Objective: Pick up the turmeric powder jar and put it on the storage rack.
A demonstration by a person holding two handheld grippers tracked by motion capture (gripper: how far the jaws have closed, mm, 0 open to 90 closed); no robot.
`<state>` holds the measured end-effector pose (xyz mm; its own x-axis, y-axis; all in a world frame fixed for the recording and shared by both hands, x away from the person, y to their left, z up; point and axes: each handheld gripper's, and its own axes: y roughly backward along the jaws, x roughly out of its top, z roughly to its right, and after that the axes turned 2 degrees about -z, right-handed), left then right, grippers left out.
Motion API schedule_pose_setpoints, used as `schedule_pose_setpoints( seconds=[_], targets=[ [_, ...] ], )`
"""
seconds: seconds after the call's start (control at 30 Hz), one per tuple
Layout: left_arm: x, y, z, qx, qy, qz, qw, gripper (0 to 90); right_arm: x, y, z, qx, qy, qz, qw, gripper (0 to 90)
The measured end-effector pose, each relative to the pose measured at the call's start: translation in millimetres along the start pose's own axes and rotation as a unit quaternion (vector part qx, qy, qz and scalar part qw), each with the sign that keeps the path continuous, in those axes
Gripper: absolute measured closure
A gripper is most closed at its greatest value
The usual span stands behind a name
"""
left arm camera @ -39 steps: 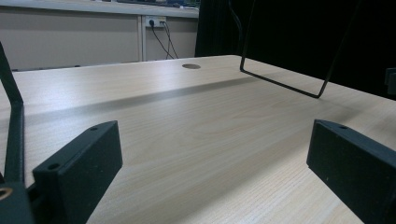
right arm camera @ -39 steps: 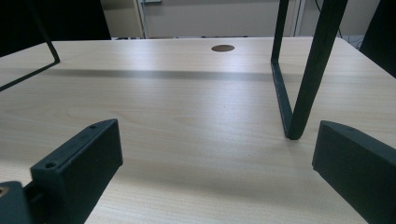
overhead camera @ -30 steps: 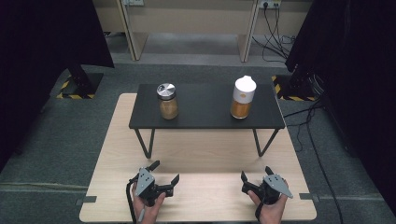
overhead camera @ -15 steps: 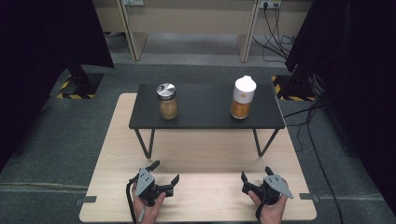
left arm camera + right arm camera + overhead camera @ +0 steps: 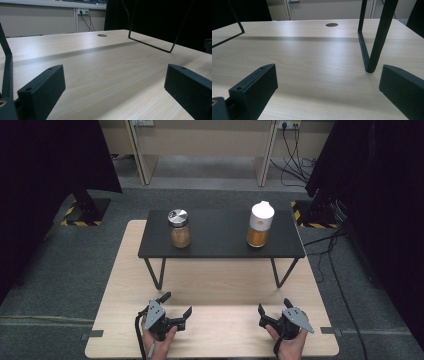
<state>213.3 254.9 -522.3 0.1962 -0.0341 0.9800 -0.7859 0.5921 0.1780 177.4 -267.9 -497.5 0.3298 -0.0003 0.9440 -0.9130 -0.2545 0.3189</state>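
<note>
A glass jar with a silver lid [image 5: 179, 228] and brown contents stands on the left of a small black shelf [image 5: 220, 242]. A jar with a white cap [image 5: 260, 225] and orange-brown contents stands on its right. My left gripper [image 5: 175, 305] rests low on the wooden table [image 5: 215, 285] near the front edge, open, nothing between its jaws. My right gripper [image 5: 274, 306] sits at the front right, open and empty too. In the left gripper view my gripper [image 5: 115, 87] faces bare wood; in the right gripper view my gripper [image 5: 328, 87] faces the shelf leg [image 5: 374, 40].
The black shelf stands on thin wire legs [image 5: 154, 271] over the table's far half. A round cable hole [image 5: 331, 24] lies in the tabletop. Dark curtains hang at both sides, with cables [image 5: 300, 150] on the floor behind.
</note>
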Motion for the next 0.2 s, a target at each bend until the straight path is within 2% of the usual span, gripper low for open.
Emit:
schedule_pose_setpoints(
  seconds=[0.2],
  targets=[
    [0.0, 0.1, 0.1, 0.000, 0.000, 0.000, 1.0000, 2.5, -0.1, 0.1, -0.3, 0.000, 0.003, 0.000, 1.0000, 1.9]
  ],
)
